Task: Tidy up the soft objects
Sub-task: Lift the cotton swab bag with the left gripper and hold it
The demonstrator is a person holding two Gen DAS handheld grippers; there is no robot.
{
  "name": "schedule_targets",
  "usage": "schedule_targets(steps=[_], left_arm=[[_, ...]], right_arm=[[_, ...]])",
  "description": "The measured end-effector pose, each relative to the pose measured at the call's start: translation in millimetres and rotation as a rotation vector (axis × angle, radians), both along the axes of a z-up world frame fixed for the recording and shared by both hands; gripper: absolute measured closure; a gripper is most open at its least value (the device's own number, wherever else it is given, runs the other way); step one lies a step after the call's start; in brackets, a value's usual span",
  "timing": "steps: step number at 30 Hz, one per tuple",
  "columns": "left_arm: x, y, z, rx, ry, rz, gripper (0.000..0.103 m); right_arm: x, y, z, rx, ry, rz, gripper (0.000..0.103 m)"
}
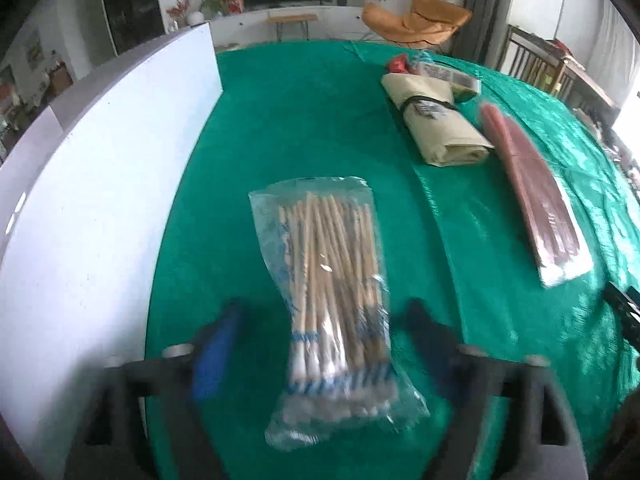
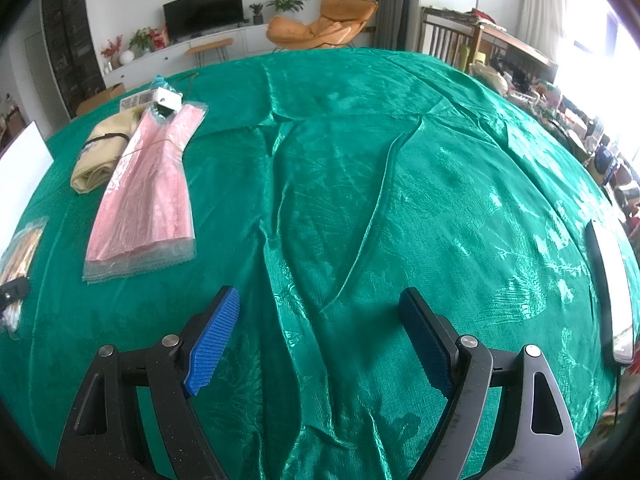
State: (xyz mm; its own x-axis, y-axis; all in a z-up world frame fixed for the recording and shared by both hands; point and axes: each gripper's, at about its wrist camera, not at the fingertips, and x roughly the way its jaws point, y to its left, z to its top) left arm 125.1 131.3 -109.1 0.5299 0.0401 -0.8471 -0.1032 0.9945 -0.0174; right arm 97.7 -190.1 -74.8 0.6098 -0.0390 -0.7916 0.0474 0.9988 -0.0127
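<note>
Tongs (image 2: 320,340) wide apart over wrinkled green tablecloth (image 2: 360,160), living room beyond.

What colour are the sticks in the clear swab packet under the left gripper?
Light tan wood with white tips, in the swab packet; clearest in the left wrist view.

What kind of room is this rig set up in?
Most likely a home living room: a TV on a low white cabinet, an orange lounge chair and potted plants stand behind the green-clothed table.
</note>
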Motion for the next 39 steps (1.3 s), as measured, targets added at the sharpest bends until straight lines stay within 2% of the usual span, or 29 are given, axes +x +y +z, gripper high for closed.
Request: schedule_targets(steps=[3, 6, 39], left_arm=[[-0.9, 1.1, -4.9, 0.006, -0.043, 0.001, 0.000], [-4.2, 6.8, -5.9, 0.002, -0.068, 0.003, 0.000], [-5.8, 11.0, -4.6, 0.001, -0.068, 0.003, 0.000]], right_arm=[[-0.3, 0.2, -0.1, 0.001, -0.001, 0.000, 0.019], [-0.2, 0.2, -0.3, 0.000, -0.001, 0.000, 0.019], [0.1, 0.1, -0.5, 0.000, 0.000, -0.002, 0.019]])
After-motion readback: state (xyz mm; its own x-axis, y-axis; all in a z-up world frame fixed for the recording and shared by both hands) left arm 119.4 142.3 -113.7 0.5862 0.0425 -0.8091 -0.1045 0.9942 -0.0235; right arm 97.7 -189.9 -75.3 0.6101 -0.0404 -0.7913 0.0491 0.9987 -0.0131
